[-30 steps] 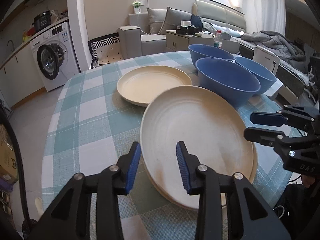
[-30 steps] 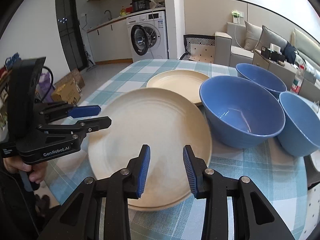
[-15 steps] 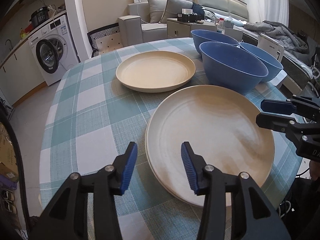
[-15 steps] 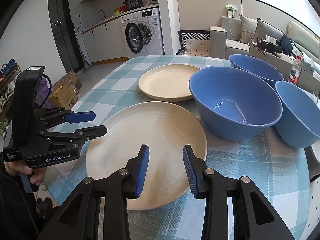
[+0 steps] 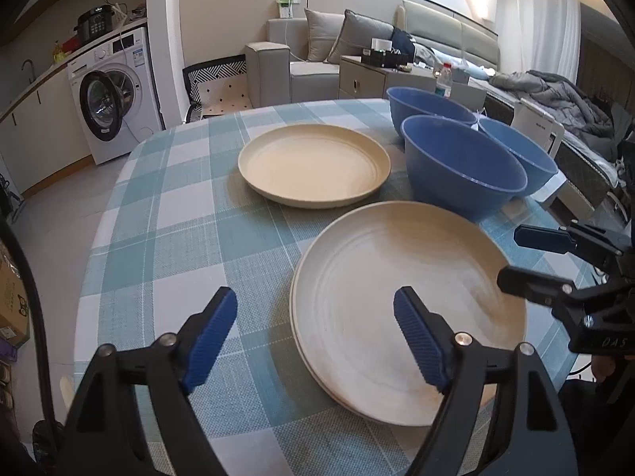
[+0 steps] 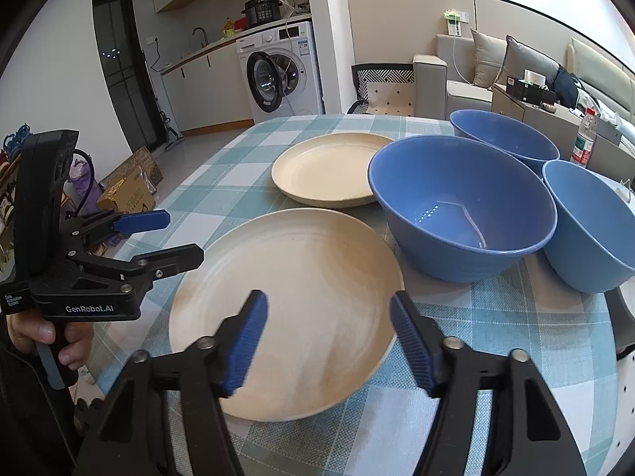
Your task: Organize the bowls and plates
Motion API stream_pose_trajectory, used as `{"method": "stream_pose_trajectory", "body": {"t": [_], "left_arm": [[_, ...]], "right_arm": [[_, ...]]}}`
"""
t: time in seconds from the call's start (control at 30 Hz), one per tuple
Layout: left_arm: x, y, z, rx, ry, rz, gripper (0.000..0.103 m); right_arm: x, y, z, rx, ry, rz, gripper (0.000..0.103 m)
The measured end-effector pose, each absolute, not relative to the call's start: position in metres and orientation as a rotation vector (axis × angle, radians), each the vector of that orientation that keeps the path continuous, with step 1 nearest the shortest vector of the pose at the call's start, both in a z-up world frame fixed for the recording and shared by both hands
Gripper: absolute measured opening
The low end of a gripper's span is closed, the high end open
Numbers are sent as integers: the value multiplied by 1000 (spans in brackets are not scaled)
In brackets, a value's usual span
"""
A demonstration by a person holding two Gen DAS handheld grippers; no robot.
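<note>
Both our hand-held grippers, left [image 5: 315,333] and right [image 6: 329,341], have just been opening, empty, over the near plate [image 6: 283,309] at six o'clock on the desk [image 5: 166,246]; a careless sweep could knock the blue bowl [image 6: 462,214].

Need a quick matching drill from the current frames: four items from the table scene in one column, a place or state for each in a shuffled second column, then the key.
Items
1. near cream plate
2. far cream plate
3. middle blue bowl
4. left gripper

Places or states
A. empty, wedged between two other blue bowls
B. jaws wide, just been opening, nothing pressed between them
C. top of a stack, closest to both grippers
D. alone on the checked cloth, toward the washing machine side

Pairs: 1-C, 2-D, 3-A, 4-B
</note>
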State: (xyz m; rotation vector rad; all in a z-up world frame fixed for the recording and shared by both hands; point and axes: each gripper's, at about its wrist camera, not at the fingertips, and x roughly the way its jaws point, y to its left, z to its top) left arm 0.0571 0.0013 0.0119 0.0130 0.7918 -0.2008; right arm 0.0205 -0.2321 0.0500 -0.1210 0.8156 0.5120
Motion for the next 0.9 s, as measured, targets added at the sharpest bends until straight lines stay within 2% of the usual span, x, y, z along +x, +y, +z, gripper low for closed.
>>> {"method": "stream_pose_trajectory", "body": {"t": [0.13, 0.23, 0.33, 0.9], "left_arm": [[58, 3, 14, -12, 783, -199, 89], [60, 2, 15, -24, 777, -194, 97], [61, 2, 14, -33, 781, -200, 98], [81, 20, 18, -122, 782, -117, 99]], "right_arm": [[20, -234, 54, -104, 798, 519, 88], [21, -237, 57, -94, 785, 524, 93], [22, -239, 59, -89, 775, 526, 99], [26, -244, 76, -82, 726, 545, 102]]}}
